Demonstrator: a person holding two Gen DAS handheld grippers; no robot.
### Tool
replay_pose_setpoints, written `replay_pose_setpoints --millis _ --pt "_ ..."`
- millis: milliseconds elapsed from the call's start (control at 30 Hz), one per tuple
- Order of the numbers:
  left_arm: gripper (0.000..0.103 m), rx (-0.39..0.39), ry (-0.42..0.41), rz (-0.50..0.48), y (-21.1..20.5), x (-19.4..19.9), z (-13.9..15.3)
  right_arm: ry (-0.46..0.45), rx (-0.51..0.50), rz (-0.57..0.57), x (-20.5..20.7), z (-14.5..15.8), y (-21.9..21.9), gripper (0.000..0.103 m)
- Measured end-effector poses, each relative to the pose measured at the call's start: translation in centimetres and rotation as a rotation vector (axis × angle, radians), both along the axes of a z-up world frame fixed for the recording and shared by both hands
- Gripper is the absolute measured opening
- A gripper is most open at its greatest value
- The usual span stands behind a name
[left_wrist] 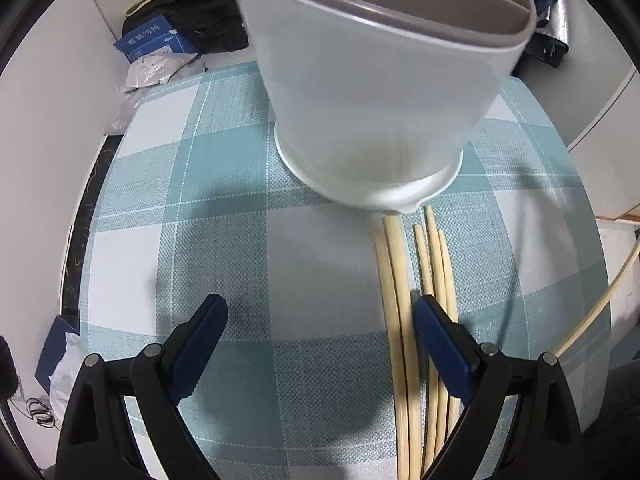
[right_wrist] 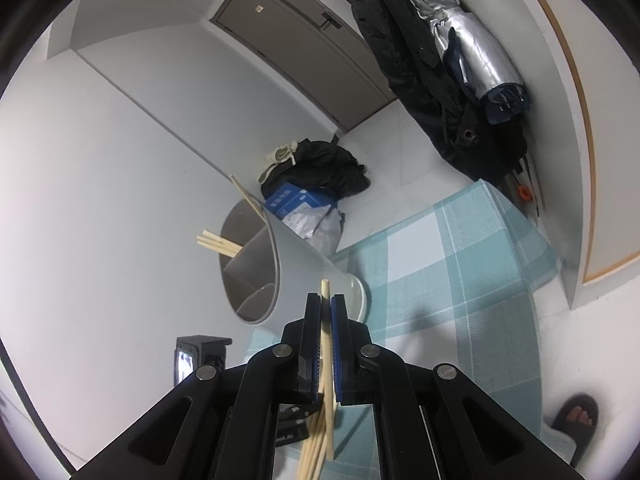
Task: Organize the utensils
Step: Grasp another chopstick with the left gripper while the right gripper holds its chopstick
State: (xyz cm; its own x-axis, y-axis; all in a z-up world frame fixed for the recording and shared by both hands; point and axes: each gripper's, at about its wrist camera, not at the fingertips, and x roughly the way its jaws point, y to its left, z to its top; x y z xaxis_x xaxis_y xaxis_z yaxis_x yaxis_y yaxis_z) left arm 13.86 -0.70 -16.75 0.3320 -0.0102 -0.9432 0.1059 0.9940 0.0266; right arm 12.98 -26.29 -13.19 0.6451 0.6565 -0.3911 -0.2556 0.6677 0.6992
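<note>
Broadly, we judged the job partly done. The checked cloth (left_wrist: 224,184) covered the table, and on it stood the largest of the task's things, the pale divided holder (left_wrist: 372,92), its base resting on the cloth just beyond the loose sticks. In the right wrist view we could see three chopsticks in the holder (right_wrist: 218,243) already, their ends poking out of one compartment (the other sections looked bare, as far as we could tell).

Next in size, the loose chopsticks (left_wrist: 404,304) lay side by side on the cloth in front of the holder's base, five or so, tips nearly touching its foot. These were still to be gathered, so we reckoned most of the work remained.

Our left gripper (left_wrist: 320,320) hung over the cloth with its jaws spread wide and nothing between them; the loose sticks passed under and beside its right finger, and we could not tell whether that finger touched them.

Our right gripper (right_wrist: 325,308) was clenched on a single held chopstick (right_wrist: 325,292), its tip jutting past the pads toward the holder, not yet above the opening. The same stick showed as a pale line at the edge of the left view.
</note>
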Motion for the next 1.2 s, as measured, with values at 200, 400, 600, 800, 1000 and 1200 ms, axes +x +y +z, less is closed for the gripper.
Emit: replay_pose_setpoints --millis 200,400,600,800,1000,1200 --pt "0.092 0.001 -0.029 0.008 0.4 0.4 0.7 0.002 0.003 -0.004 0.0 0.0 -0.1 0.004" --pt "0.092 -0.012 -0.033 0.045 0.8 0.6 0.8 0.002 0.002 -0.003 0.0 0.1 0.0 0.004" --pt "0.092 -0.011 -0.014 0.087 1.5 1.1 0.2 -0.003 -0.001 -0.007 -0.3 0.2 0.0 0.004" --pt "0.092 0.001 0.020 0.078 1.3 2.3 0.2 0.002 0.000 -0.010 -0.2 0.2 0.0 0.004" --pt "0.092 0.076 0.015 0.022 -0.2 1.6 0.2 -0.001 0.003 -0.009 -0.2 0.3 -0.1 0.004" --pt "0.047 0.012 0.010 -0.002 -0.7 1.3 0.7 0.001 0.005 -0.011 -0.3 0.2 -0.1 0.004"
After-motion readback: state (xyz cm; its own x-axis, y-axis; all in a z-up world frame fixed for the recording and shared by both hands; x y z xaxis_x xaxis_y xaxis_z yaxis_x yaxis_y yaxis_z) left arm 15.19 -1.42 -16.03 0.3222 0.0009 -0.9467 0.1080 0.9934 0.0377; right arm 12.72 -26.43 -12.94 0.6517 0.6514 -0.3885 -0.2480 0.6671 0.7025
